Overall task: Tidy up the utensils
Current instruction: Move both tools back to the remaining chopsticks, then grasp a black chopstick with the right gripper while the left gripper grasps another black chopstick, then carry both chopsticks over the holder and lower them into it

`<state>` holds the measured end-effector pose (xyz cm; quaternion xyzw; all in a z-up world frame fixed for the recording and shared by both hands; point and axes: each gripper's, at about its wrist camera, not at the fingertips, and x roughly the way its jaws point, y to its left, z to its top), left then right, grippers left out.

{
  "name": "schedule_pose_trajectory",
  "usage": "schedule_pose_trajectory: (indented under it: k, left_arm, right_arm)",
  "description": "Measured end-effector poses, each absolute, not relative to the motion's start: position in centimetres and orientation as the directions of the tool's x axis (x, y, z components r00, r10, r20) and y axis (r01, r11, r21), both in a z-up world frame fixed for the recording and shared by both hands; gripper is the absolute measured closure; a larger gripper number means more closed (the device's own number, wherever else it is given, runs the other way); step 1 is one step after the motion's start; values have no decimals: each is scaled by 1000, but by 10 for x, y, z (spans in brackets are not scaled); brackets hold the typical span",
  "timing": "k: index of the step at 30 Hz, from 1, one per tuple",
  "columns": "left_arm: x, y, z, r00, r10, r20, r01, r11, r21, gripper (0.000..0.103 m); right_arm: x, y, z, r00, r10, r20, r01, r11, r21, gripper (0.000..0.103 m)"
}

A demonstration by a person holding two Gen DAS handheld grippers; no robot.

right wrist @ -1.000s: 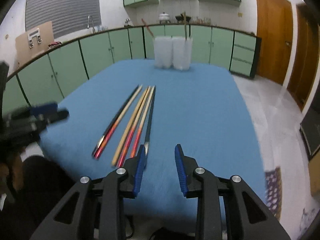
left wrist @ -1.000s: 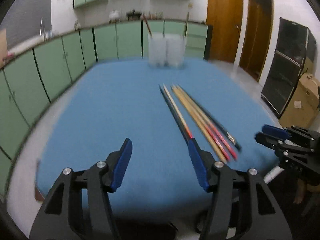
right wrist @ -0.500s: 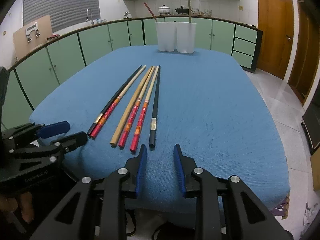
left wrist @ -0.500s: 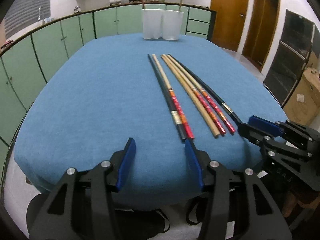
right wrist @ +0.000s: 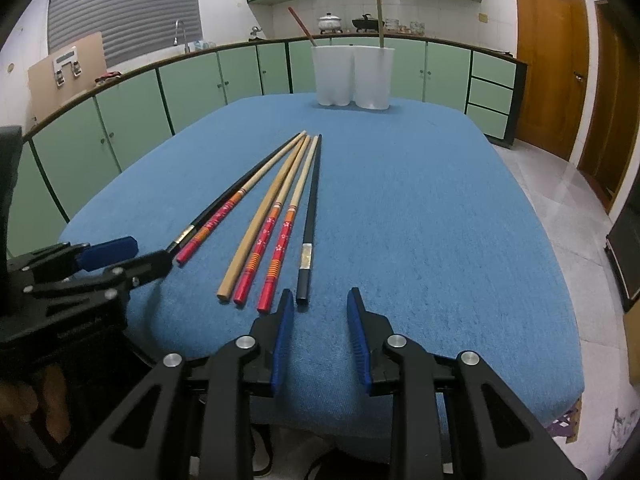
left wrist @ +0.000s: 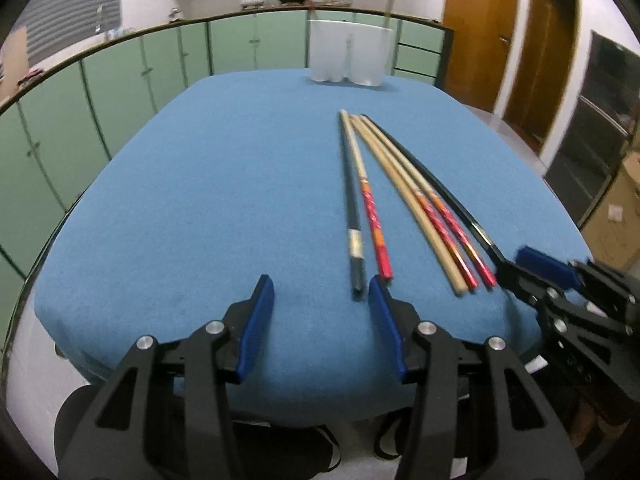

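Several long chopsticks lie side by side on the blue table (left wrist: 200,208): black ones, red-patterned ones and a plain wooden one. In the left wrist view a black chopstick (left wrist: 353,216) and a red-ended one (left wrist: 372,216) end just ahead of my open left gripper (left wrist: 320,288). In the right wrist view a black chopstick (right wrist: 309,224) ends just ahead of my open right gripper (right wrist: 320,300), beside two red-ended ones (right wrist: 280,248). Two white holder cups (right wrist: 352,76) stand at the table's far edge, each with one stick in it. Both grippers are empty.
Green cabinets (right wrist: 192,80) and a counter run behind and left of the table. Wooden doors (right wrist: 548,60) are at the right. The right gripper shows at the right of the left wrist view (left wrist: 532,272); the left gripper shows at the left of the right wrist view (right wrist: 120,256).
Both grippers have moved forward and down toward the near ends of the chopsticks. The right gripper's jaws have opened wider. The chopsticks have not moved.
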<state>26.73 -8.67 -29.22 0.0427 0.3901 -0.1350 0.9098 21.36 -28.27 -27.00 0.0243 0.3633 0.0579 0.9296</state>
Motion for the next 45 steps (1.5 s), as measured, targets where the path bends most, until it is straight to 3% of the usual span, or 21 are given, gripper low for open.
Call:
schedule_pose_trajectory:
  k: [7, 10, 12, 15, 20, 34, 45]
  left_arm:
    - [274, -90, -295, 661, -232, -714, 298, 954, -33, 55]
    - [277, -89, -295, 659, -248, -710, 310, 950, -44, 70]
    - [278, -86, -295, 655, -262, -709, 318, 946, -56, 84]
    - [280, -86, -296, 643, -291, -708, 340, 937, -76, 97]
    - [274, -82, -286, 644, -342, -685, 357, 925, -126, 97]
    - [259, -64, -192, 756, -390, -526, 367, 917, -153, 97]
    - [344, -72, -116, 747, -465, -474, 446, 880, -161, 97]
  right_arm:
    - [218, -276, -272, 745, 120, -656, -107, 992, 59, 76]
    - [219, -273, -273, 756, 114, -644, -121, 992, 33, 82]
    - [219, -268, -272, 758, 116, -642, -134, 991, 20, 94]
    - [219, -266, -271, 757, 114, -644, -133, 991, 19, 96]
    - [214, -279, -261, 753, 129, -646, -95, 992, 86, 97]
    - [209, -298, -148, 863, 154, -481, -91, 984, 150, 97]
    - [309, -306, -75, 791, 217, -572, -181, 976, 120, 97]
